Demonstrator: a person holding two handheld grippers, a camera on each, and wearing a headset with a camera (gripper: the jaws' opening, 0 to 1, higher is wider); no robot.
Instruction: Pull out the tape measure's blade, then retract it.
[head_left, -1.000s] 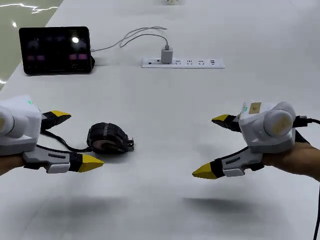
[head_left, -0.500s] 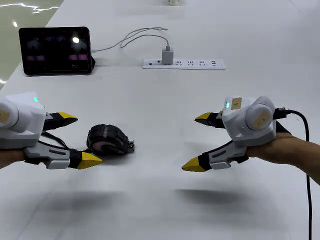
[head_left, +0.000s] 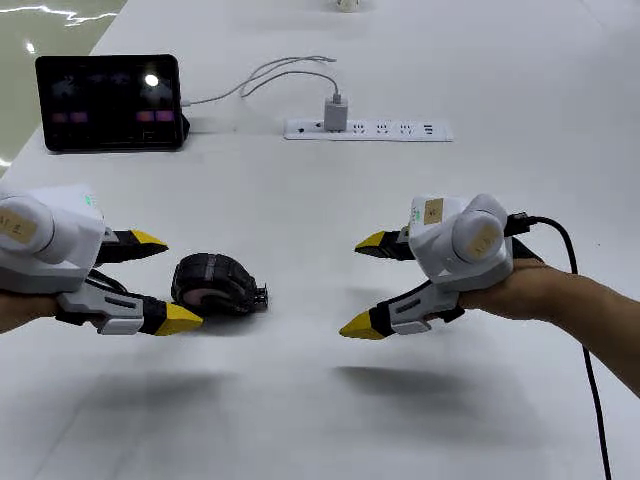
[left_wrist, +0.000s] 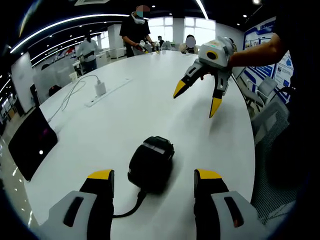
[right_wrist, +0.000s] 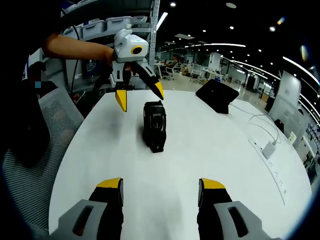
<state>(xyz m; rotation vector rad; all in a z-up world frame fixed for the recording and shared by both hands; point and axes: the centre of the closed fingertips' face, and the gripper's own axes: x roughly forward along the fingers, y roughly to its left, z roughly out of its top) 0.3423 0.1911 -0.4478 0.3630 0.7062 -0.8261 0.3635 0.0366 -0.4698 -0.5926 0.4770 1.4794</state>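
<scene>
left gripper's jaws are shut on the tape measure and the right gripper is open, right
No: the left gripper has its jaws open, with the tape measure lying ungripped between their tips, as the left gripper view shows. The right gripper is open.

The left gripper (head_left: 168, 280) is cut off at its rear; just ahead, the tape measure (head_left: 215, 283) blade tip is too small to make out.

Large white table (head_left: 330, 400), rounded end. On it: dark tablet (head_left: 108, 100), white power strip (head_left: 368, 129) with plugged charger (head_left: 336, 110). Glossy greenish floor (head_left: 40, 60). Ceiling light strips (left_wrist: 202, 9), bright windows (left_wrist: 171, 24), shelving with bins (right_wrist: 102, 22), mesh chair (right_wrist: 52, 127).
</scene>
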